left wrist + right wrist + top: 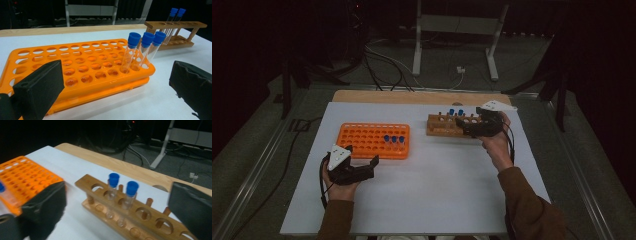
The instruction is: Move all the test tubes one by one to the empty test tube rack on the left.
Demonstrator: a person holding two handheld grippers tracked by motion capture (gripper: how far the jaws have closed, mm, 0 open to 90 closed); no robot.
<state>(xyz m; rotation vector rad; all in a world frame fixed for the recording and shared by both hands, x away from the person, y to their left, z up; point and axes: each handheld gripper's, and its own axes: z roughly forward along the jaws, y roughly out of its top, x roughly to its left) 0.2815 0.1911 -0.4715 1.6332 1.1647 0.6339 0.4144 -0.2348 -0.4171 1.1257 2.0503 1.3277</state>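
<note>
Overhead, the two racks stand well apart on my white tabletop [422, 200]. The flat orange plastic rack [374, 140], pierced by rows of round holes, sits left of centre. Three clear test tubes with blue caps [394, 139] stand in a row near its right end. The low two-tier wooden rack [451, 125] sits right of centre and holds two more clear blue-capped tubes [456, 113].

My left tongs [371, 167] hover just in front of the orange rack's near edge, jaws spread with nothing between them. My right tongs [468, 126] sit at the right end of the wooden rack, jaws also spread wide and pinching nothing. The two tubes stand apart from the pads.

The left gripper view shows the orange rack [75, 67] as two stacked perforated plates, with the three tubes [141, 51] leaning slightly in neighbouring holes at its right corner. The wooden rack [175, 32] appears far behind.

The right gripper view shows the wooden rack [125, 212] close up, with round holes in its top bar and short pegs between the tiers. Its two tubes [121, 195] stand upright in adjacent holes. The orange rack [25, 176] lies at the left edge, blurred.

No label or writing can be read on the racks, tubes or caps.
</note>
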